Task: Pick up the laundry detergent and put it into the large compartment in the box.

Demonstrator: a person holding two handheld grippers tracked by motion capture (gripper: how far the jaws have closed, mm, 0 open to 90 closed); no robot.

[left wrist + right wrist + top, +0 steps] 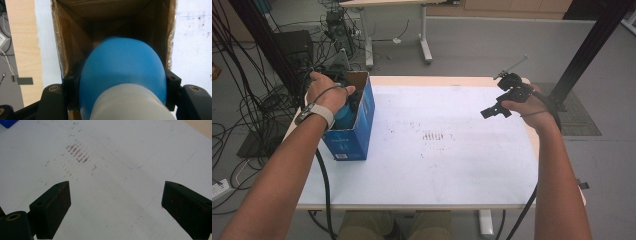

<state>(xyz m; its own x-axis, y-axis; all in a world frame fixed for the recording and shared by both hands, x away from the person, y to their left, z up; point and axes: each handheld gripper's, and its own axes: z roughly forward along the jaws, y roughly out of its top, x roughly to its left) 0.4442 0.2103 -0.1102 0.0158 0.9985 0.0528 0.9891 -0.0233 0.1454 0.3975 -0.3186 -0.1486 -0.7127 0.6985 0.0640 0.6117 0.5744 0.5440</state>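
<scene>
We see a desk [512,170] with a pale wooden edge, its top covered almost wholly by a white sheet [452,170]. Near the sheet's middle lies a patch of short brownish streaks [434,136], with smaller specks scattered around it; in the right gripper view we find the same streaks [78,152] beside faint thin pen lines [140,165]. At the desk's left side stands a blue cardboard box [354,132], open at the top, resting directly on the sheet close to the left edge. We note brown cardboard inner walls [72,37].

High overview; two close jaw-mounted views.
</scene>
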